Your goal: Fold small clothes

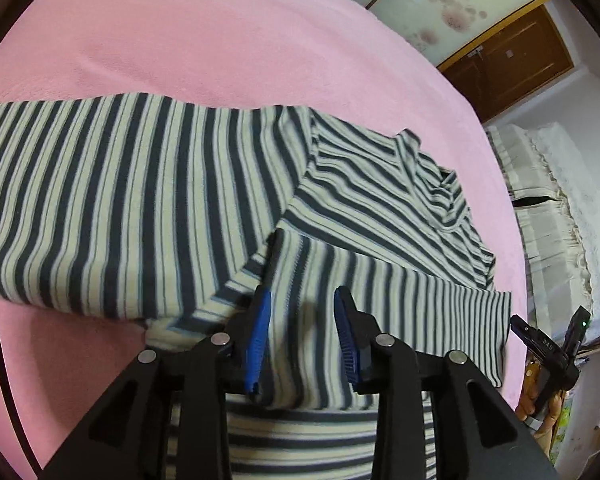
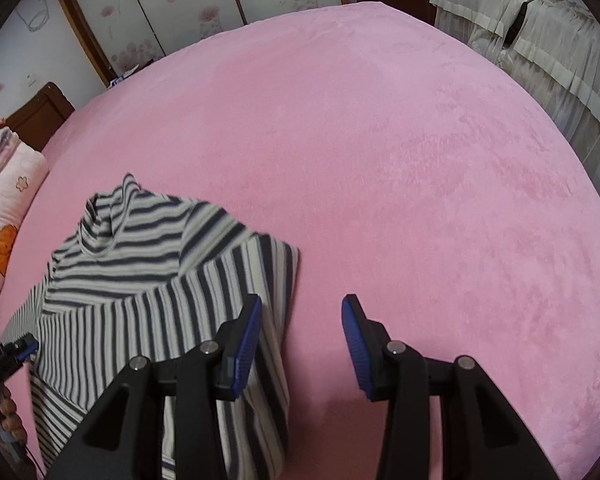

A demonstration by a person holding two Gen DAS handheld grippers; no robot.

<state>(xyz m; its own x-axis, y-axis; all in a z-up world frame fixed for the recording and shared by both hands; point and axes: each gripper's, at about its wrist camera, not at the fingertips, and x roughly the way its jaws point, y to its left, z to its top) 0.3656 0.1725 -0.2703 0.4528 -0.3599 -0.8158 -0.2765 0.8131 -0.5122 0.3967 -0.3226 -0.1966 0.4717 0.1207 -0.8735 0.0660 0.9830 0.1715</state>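
A navy-and-cream striped high-neck top point(image 1: 140, 200) lies flat on the pink bedsheet point(image 1: 220, 40), its collar point(image 1: 412, 148) toward the right. One sleeve point(image 1: 400, 292) is folded across the body. My left gripper point(image 1: 303, 296) hovers over that sleeve with its blue pads apart; striped cloth shows in the gap, and neither pad presses on it. In the right wrist view the top point(image 2: 140, 280) is at lower left. My right gripper point(image 2: 301, 302) stands open just beyond the top's right edge, with only pink sheet between its fingers.
A pink flowered pillow point(image 2: 8, 220) lies at the bed's left end. Cream draped furniture point(image 2: 540, 40) stands past the far right edge, and floral wardrobe doors point(image 2: 180, 0) are behind. A hand holding the left gripper point(image 2: 8, 354) shows at the left edge.
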